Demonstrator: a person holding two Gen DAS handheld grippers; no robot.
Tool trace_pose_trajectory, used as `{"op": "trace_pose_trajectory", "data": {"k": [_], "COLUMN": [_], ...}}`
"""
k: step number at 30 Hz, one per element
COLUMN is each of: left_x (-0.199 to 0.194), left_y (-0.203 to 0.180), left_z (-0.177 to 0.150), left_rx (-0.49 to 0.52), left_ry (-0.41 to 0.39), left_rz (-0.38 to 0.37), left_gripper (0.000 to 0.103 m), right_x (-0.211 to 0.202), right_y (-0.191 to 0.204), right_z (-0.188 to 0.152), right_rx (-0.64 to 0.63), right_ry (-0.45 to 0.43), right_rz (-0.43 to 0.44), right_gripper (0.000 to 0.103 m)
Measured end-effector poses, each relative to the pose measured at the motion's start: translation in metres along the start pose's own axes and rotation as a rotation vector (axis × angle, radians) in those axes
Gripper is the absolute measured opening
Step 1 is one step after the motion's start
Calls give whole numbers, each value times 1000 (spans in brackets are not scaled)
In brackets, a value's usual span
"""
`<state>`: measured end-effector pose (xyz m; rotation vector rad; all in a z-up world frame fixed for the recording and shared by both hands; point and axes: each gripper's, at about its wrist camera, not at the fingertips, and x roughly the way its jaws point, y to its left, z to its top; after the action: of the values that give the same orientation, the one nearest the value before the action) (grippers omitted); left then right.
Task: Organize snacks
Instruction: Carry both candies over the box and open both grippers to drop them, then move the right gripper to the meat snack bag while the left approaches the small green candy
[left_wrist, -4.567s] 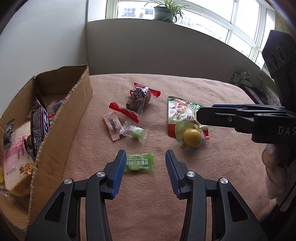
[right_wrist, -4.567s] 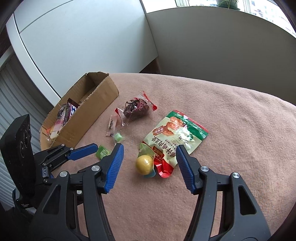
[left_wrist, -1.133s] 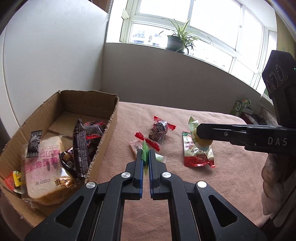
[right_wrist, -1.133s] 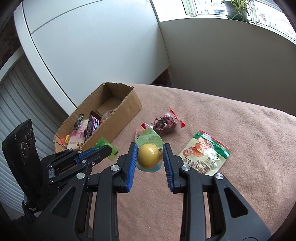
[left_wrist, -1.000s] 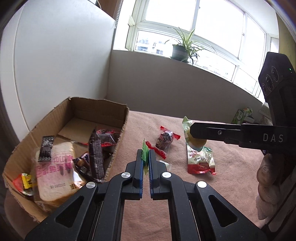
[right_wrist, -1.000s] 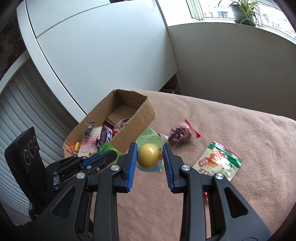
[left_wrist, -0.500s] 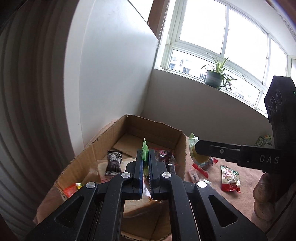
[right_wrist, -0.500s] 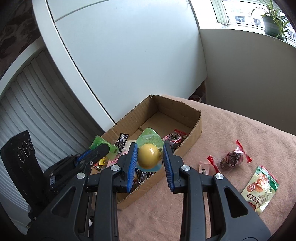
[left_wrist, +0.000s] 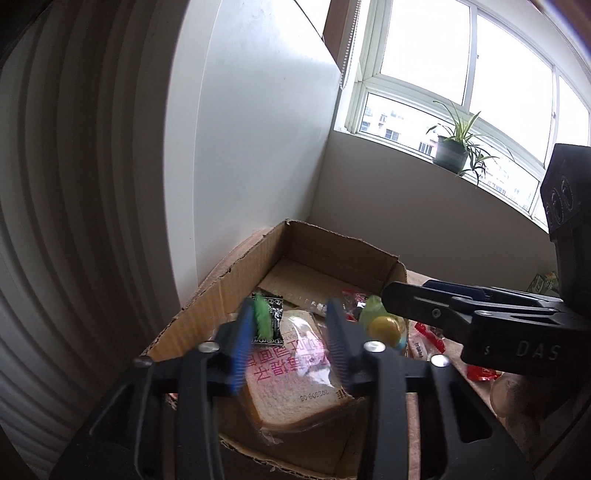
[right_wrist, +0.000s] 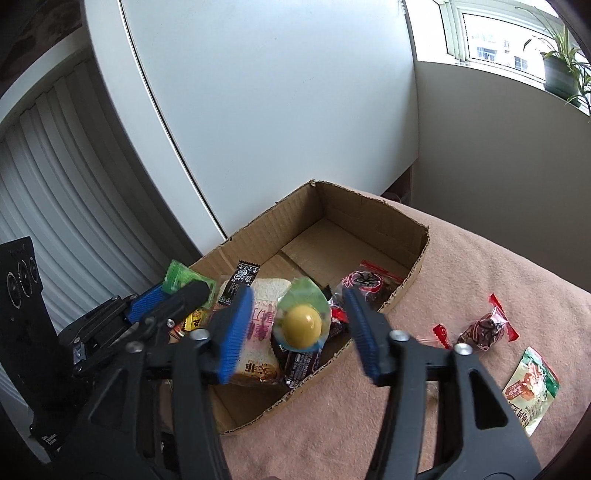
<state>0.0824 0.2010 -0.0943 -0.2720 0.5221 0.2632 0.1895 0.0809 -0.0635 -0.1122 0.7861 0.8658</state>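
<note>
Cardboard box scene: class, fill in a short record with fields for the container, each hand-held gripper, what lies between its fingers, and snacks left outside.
container: open brown cardboard box, holding wrapped bread and other packets
left hand-held gripper: jaws opening, green candy packet at its left finger
right hand-held gripper: jaws opening, yellow ball in clear wrapper between them, untouched
outside on pink cloth: dark red-ended sweet, green-red pouch

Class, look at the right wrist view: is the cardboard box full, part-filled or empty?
Part-filled. Snack packets, including a wrapped bread slice, crowd the near end of the cardboard box, while bare floor shows at its far end.
</note>
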Motion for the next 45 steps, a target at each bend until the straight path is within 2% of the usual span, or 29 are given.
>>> {"op": "trace_pose_trajectory", "data": {"k": [14, 23, 30, 35, 41, 45], "left_x": [-2, -4, -3, 7, 29, 41], "left_y": [-5, -34, -66, -96, -129, -143], "left_z": [1, 3, -1, -7, -24, -32], "left_rx": [-16, 24, 73, 127, 164, 205], "left_ry": [-5, -14, 6, 56, 177, 221], "left_rz": [-15, -84, -163, -238, -346, -339], "left_gripper": [53, 54, 54, 54, 54, 54], "right_x": [-29, -66, -83, -80, -79, -86], "right_y": [-25, -86, -145, -184, -214, -221], "right_z": [3, -5, -32, -54, -72, -81], "right_rx": [50, 139, 217, 272, 368, 393], "right_ry": [-38, -44, 3, 72, 117, 118], "right_rz": [-27, -116, -212, -282, -255, -226], "right_gripper": [80, 80, 80, 80, 80, 80]}}
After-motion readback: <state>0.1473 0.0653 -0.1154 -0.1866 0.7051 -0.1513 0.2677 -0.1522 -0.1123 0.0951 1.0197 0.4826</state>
